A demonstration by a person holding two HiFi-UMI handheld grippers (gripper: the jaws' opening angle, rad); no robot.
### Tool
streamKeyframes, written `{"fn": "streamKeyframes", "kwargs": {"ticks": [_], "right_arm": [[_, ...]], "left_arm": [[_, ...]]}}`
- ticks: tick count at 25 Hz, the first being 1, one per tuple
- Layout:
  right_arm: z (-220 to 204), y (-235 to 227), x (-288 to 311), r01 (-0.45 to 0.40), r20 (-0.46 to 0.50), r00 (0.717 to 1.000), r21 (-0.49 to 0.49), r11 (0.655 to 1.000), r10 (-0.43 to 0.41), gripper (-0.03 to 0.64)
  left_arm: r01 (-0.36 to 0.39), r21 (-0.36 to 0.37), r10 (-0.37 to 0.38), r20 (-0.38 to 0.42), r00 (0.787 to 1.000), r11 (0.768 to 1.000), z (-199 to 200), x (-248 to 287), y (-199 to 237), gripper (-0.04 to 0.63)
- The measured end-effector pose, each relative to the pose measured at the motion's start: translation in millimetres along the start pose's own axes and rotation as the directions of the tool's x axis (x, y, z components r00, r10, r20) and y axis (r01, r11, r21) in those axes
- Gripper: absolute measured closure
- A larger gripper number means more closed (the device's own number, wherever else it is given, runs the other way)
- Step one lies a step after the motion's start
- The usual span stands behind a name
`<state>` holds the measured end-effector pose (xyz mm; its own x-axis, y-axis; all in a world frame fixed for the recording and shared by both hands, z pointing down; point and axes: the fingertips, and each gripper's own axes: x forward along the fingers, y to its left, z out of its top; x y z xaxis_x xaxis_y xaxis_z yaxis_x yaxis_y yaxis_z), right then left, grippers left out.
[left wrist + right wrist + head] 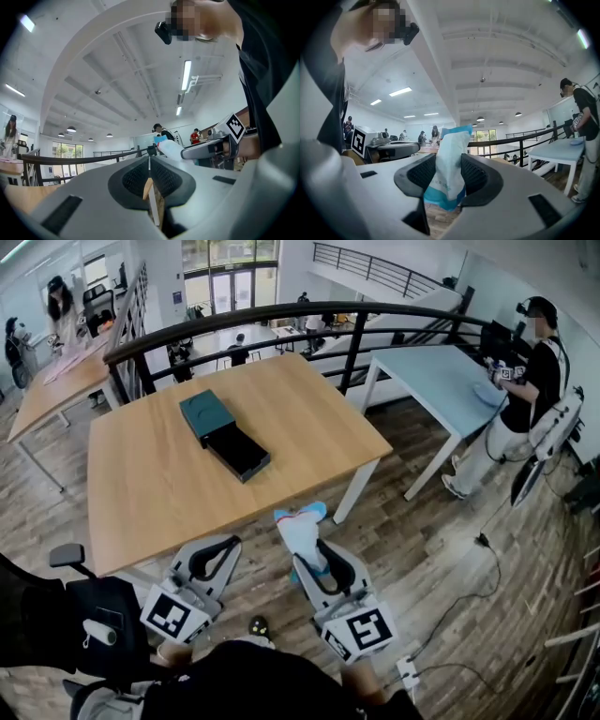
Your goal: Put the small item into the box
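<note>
wooden table [150, 474], box [223, 432], right gripper [311, 554] clamping packet [300, 526]

Faint print on the packet [449, 164] is too small to read.

A dark box [223, 435] with its tray slid out lies in the middle of the wooden worktop [141, 484]. Just off the worktop's near edge, the right hand-held gripper [312, 557] holds a white and blue packet [300, 529]. The left hand-held gripper [223, 552] is off that edge too.
</note>
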<state>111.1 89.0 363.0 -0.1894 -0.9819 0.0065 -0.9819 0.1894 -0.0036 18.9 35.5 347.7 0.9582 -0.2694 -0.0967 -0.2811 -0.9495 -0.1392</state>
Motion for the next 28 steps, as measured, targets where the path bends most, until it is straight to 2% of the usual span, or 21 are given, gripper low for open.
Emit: {"fn": "streamKeyframes", "kwargs": {"ticks": [13, 22, 28], "right_arm": [[-6, 3, 112, -0.07, -0.028, 0.997, -0.018, 0.997, 0.07, 0.443], [-16, 3, 151, -0.11, -0.053, 0.993, -0.008, 0.994, 0.109, 0.443], [-20, -18, 179, -0.159, -0.055, 0.986, -0.01, 0.987, 0.158, 0.443]], "left_arm": [[-0.09, -0.023, 0.09, -0.004, 0.996, 0.996, -26, -4, 109, 0.572], [-0.123, -0.027, 0.123, -0.012, 0.992, 0.992, -40, -1, 143, 0.572], [-0.191, -0.032, 0.189, -0.044, 0.981, 0.981, -55, 9, 162, 0.572]]}}
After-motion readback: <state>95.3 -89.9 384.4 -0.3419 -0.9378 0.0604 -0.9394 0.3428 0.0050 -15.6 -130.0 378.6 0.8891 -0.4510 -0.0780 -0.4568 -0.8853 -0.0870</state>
